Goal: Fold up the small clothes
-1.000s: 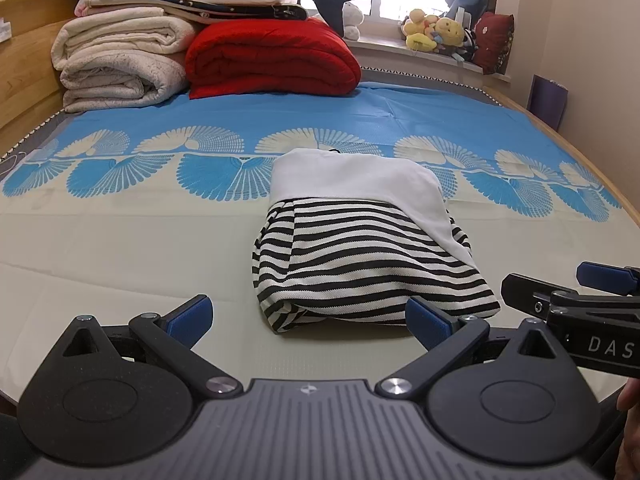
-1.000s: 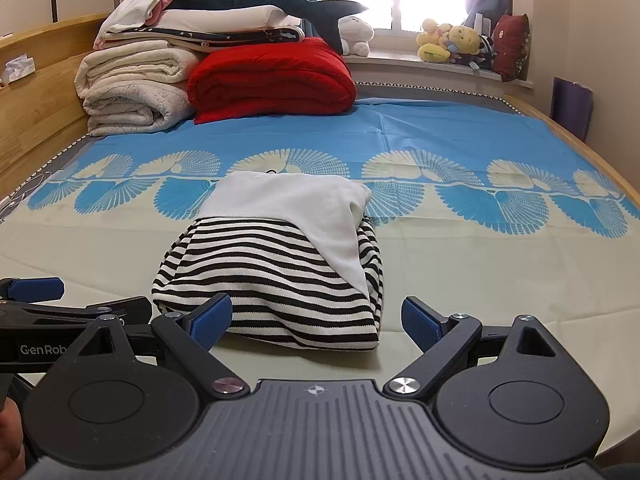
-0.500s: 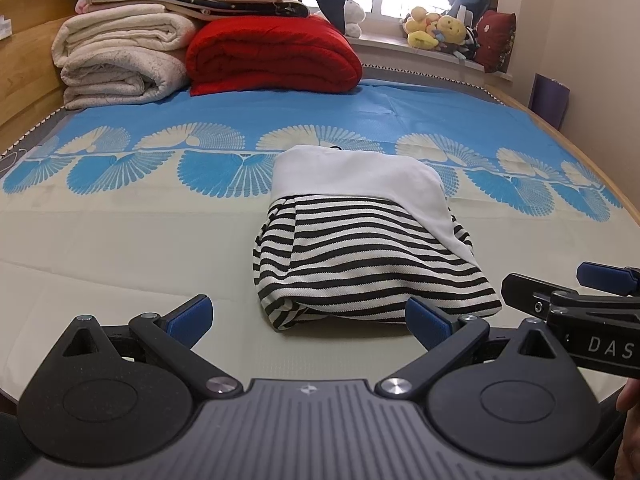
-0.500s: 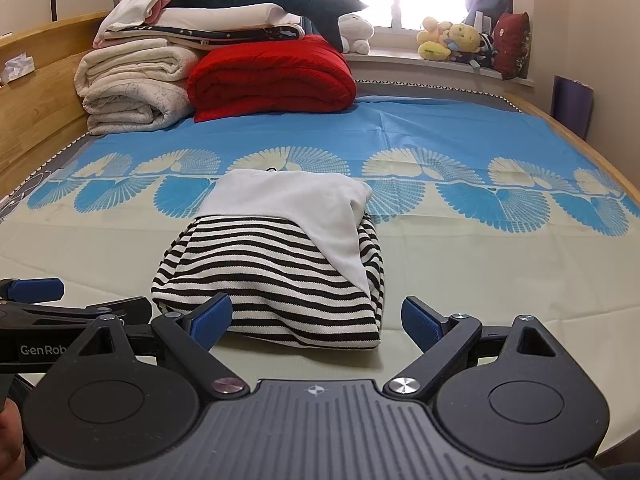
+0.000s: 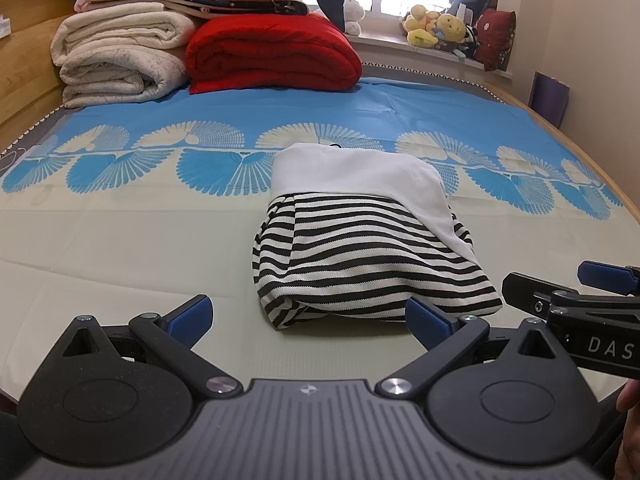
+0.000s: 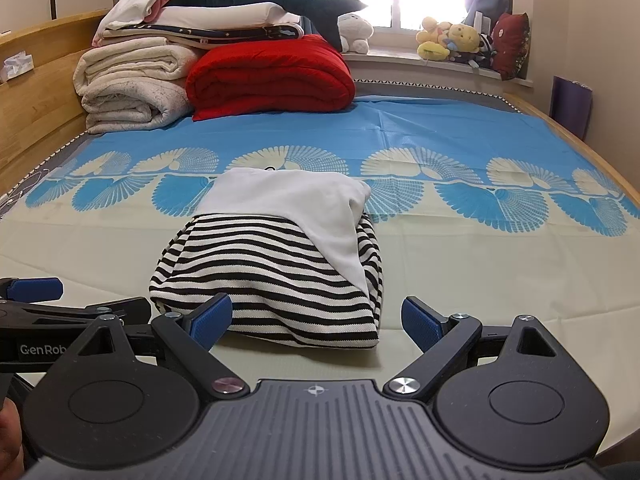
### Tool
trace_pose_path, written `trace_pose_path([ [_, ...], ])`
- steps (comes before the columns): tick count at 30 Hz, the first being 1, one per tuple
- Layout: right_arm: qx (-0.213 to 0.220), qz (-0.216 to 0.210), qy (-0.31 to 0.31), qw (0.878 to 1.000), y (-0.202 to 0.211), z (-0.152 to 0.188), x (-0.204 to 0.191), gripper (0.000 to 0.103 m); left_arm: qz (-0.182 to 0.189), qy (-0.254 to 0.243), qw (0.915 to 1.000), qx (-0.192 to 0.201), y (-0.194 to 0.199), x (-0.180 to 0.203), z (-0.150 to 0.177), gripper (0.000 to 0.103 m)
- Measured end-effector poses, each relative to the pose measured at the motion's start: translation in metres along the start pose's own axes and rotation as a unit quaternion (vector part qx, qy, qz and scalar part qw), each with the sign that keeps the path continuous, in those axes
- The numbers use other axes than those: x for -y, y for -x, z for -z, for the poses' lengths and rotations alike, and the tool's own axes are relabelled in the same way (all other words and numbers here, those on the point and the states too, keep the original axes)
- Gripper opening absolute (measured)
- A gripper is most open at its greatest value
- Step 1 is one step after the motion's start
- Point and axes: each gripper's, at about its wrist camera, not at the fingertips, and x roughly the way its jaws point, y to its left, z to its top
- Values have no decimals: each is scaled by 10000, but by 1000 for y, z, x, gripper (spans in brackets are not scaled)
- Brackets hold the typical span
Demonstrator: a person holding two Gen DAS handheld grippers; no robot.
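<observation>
i hold two tongs, left tongs point(image 5: 308, 320) and right tongs point(image 6: 316, 320), both spread wide and empty. one folded striped garment point(image 5: 360, 256) lies on the bed point(image 5: 120, 248) just ahead, untouched.

Striped garment point(image 6: 272, 276) sits folded on the bed point(image 6: 460, 280), white part on top. Right gripper point(image 6: 316, 320) is wide open just in front of it, holding nothing.

Bare mat point(image 5: 120, 248) flanks the folded garment point(image 5: 368, 264); stacked bedding point(image 5: 272, 52) blocks the far end.
</observation>
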Motion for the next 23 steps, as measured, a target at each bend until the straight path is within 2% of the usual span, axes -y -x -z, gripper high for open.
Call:
trace_pose_path([
  [18, 0, -6, 2, 10000, 0, 0, 0, 92, 14, -3, 10000, 3, -1, -1, 0, 102],
  [23, -110, 45, -13, 9999, -2, 5, 0, 92, -13, -110, 9999, -29, -2, 4, 5, 102],
])
